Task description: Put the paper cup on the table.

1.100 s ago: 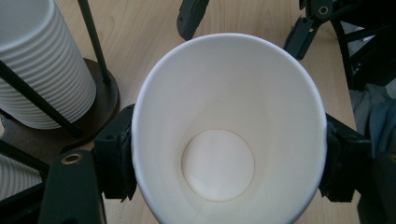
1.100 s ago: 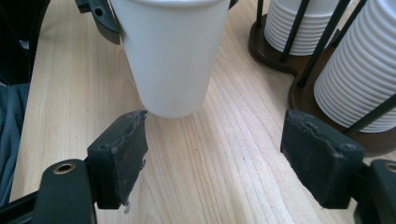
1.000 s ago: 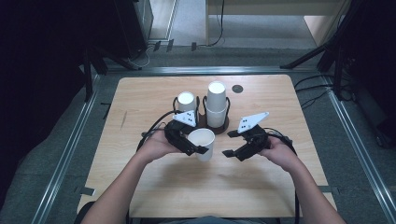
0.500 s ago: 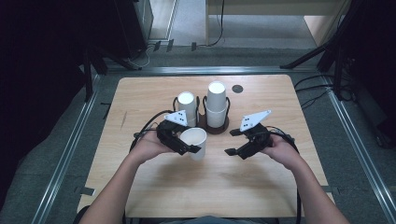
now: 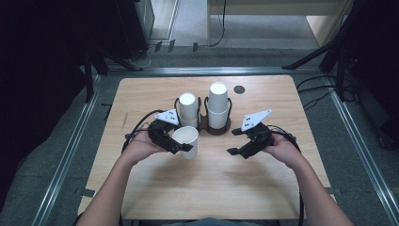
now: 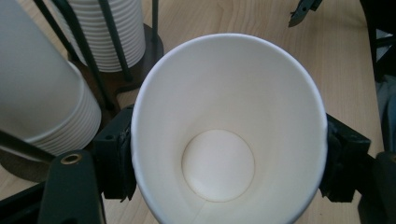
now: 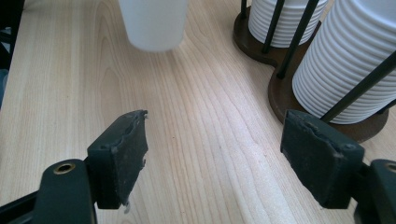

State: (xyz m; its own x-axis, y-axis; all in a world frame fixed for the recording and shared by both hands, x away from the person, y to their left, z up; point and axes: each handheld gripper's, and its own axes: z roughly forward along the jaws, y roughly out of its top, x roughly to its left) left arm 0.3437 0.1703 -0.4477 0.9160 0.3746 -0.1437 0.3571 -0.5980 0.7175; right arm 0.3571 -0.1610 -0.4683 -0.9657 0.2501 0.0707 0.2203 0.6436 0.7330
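Left gripper [image 5: 181, 145] has its jaws clamped on a white paper cup [image 5: 186, 141], mouth up, sitting at about 7 o'clock from the dark round-based cup holder [image 5: 207, 123] with its two white stacks. Right gripper [image 5: 237, 149] is at 4 o'clock, jaws wide, holding nothing, above the light wooden table [image 5: 211, 188].

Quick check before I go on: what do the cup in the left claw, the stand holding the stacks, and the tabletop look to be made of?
Cup: likely paper, matte white, with a thin rolled rim and a seamed disc bottom.
Stand: dark brown base, possibly wood or plastic, with thin black rods that look like metal.
Tabletop: light wood or wood-look laminate, with clear grain lines and a low sheen.
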